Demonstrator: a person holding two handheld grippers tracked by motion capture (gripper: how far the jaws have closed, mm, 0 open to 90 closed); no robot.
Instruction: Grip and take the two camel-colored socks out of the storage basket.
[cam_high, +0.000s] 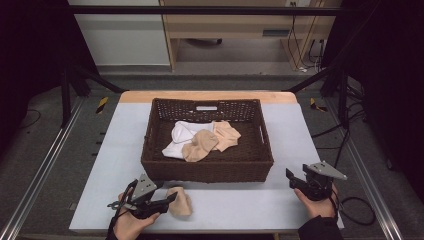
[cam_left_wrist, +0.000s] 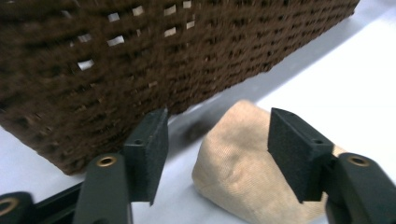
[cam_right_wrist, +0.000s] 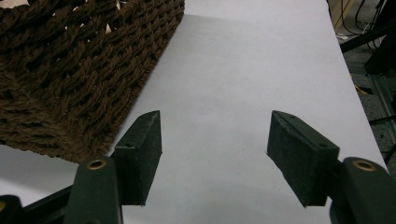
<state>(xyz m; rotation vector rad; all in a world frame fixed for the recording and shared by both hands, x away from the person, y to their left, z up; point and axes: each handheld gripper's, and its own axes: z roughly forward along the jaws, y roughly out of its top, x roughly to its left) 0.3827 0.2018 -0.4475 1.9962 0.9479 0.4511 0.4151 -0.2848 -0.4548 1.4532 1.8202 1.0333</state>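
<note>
High view: left tool, jaws apart, straddles a beige sock near the bench front edge; right tool gapes empty.

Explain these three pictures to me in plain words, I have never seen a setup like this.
A person sits at a table covered in a pale sheet, holding a hand-operated two-jaw gripper in each hand. The high view looks down from above; the other two come from cameras riding on each gripper. In the middle stands a dark brown woven basket holding white and beige socks. One beige sock lies on the sheet outside it. The left gripper is open around that sock, not yet gripping. The right gripper is open and holds nothing.
</note>
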